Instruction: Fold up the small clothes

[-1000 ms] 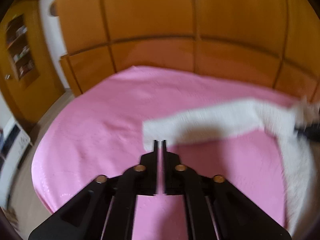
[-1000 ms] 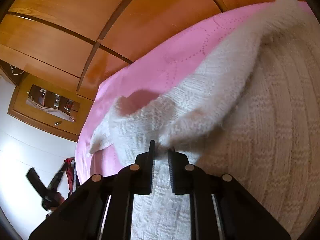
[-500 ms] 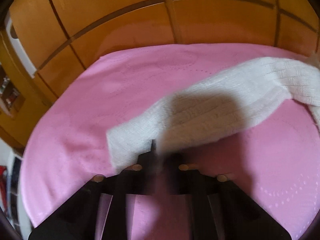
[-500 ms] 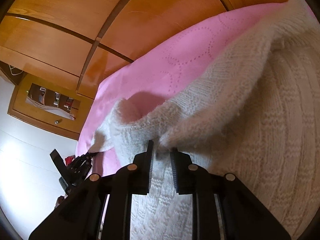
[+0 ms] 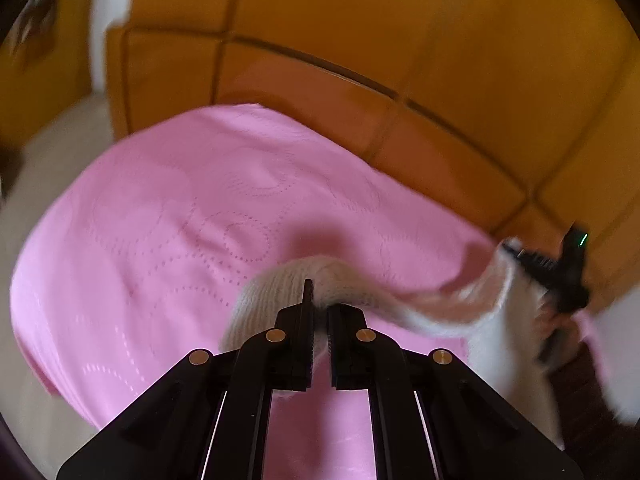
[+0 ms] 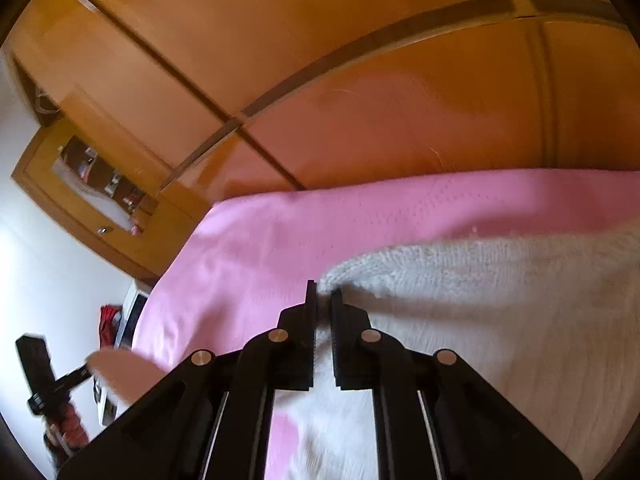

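No writing is readable. Left gripper (image 5: 318,304) pinches the white knit garment's (image 5: 276,288) sleeve; right gripper (image 6: 324,300) clamps its body over the pink bedspread (image 6: 256,248), whose far edge meets wooden panels (image 6: 360,80).

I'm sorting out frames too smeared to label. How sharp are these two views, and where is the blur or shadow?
Left wrist view: the left hand-held gripper is crisp, but the white knit garment and the right hand-held gripper are motion-smeared; a soft shadow lies on the pink bedspread. Right wrist view: the wardrobe is mildly blurred and fisheye-bent.
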A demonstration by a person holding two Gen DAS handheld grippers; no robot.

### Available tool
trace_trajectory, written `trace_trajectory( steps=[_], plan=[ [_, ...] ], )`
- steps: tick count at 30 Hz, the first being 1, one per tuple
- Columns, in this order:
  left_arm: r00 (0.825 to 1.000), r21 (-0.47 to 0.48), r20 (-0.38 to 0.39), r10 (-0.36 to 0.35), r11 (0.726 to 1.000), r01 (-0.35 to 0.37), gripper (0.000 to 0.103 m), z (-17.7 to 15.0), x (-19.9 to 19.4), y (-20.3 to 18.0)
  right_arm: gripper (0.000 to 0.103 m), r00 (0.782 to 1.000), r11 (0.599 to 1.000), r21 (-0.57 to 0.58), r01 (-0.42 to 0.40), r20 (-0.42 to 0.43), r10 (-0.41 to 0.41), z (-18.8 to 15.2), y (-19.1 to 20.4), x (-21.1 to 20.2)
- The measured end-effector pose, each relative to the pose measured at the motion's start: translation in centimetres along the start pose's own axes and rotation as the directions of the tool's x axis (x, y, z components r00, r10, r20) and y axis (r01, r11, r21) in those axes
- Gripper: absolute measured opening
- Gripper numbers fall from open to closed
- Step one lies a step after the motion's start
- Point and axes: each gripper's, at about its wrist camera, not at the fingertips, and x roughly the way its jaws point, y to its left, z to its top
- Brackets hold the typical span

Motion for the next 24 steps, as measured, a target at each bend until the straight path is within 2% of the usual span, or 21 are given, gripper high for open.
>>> trace_trajectory(
  steps=[3, 4, 5, 6, 7, 8, 9, 10, 11, 12, 13, 14, 18, 21, 22, 24],
  plan=[
    [0.998, -0.131, -0.053, 0.034, 0.991, -0.04, 0.004, 1.7, 1.3, 2.0, 0.009, 0.998, 0.998, 0.059, -0.013, -0.059, 0.016, 1.6, -0.9, 3.7],
    [0.995, -0.188, -0.092, 0.043, 0.98, -0.059, 0.004, 2.0, 2.7, 3.0, 0.018, 0.998, 0.997, 0.071, -0.015, -0.064, 0.019, 1.7, -1.4, 4.4],
    [0.992, -0.217, -0.112, 0.05, 0.973, -0.074, 0.004, 2.4, 3.8, 3.6, 0.04, 0.998, 0.997, 0.078, -0.018, -0.058, 0.022, 1.7, -1.8, 4.8],
    [0.991, -0.234, -0.116, 0.061, 0.968, -0.087, 0.005, 2.7, 4.9, 4.2, 0.055, 0.999, 0.996, 0.088, -0.009, -0.044, 0.013, 1.7, -2.1, 4.7],
    [0.987, -0.247, -0.126, 0.098, 0.961, -0.127, 0.005, 3.0, 6.3, 4.8, 0.066, 1.0, 0.995, 0.102, 0.008, -0.023, -0.006, 1.4, -2.5, 4.1],
    [0.986, -0.272, -0.133, 0.103, 0.952, -0.137, 0.006, 3.3, 7.4, 5.5, 0.066, 1.0, 0.995, 0.097, 0.001, -0.017, 0.001, 1.0, -2.6, 3.4],
    [0.989, -0.309, -0.123, 0.076, 0.945, -0.111, 0.01, 3.3, 8.2, 6.3, 0.066, 1.0, 0.996, 0.087, -0.004, -0.022, 0.006, 0.6, -2.7, 2.9],
    [0.992, -0.335, -0.109, 0.062, 0.937, -0.095, 0.026, 3.4, 8.6, 7.0, 0.068, 1.0, 0.998, 0.063, 0.003, -0.03, -0.001, 0.0, -2.6, 2.1],
    [0.992, -0.354, -0.09, 0.086, 0.929, -0.113, 0.044, 3.3, 8.7, 7.8, 0.072, 0.999, 1.0, 0.028, 0.013, -0.032, -0.012, -0.9, -2.5, 1.1],
    [0.991, -0.374, -0.056, 0.12, 0.918, -0.133, 0.051, 3.1, 8.5, 8.5, 0.073, 0.999, 1.0, -0.011, 0.027, -0.033, -0.027, -1.9, -2.2, 0.1],
    [0.991, -0.385, -0.033, 0.128, 0.914, -0.131, 0.063, 2.8, 8.3, 9.0, 0.074, 0.999, 0.998, -0.041, 0.038, -0.036, -0.04, -2.7, -2.0, -0.7],
    [0.993, -0.389, -0.022, 0.117, 0.914, -0.116, 0.068, 2.3, 8.2, 9.5, 0.074, 0.998, 0.996, -0.075, 0.048, -0.043, -0.051, -3.6, -1.7, -1.5],
    [0.997, -0.399, -0.02, 0.078, 0.913, -0.08, 0.068, 0.4, 8.9, 10.6, 0.074, 0.996, 0.985, -0.17, 0.042, -0.077, -0.056, -7.8, 0.0, -3.8],
    [0.999, -0.448, -0.026, 0.044, 0.893, -0.051, 0.068, -0.5, 10.4, 11.3, 0.074, 0.991, 0.971, -0.237, 0.033, -0.116, -0.062, -11.5, 2.0, -4.5],
    [0.998, -0.467, -0.021, 0.052, 0.883, -0.056, 0.072, -0.6, 11.0, 11.3, 0.074, 0.991, 0.969, -0.246, 0.035, -0.117, -0.066, -12.1, 2.5, -4.4],
    [0.995, -0.459, 0.007, 0.096, 0.885, -0.081, 0.074, 0.0, 11.6, 10.7, 0.074, 0.992, 0.97, -0.242, 0.029, -0.116, -0.058, -14.0, 3.3, -5.3]
  ],
)
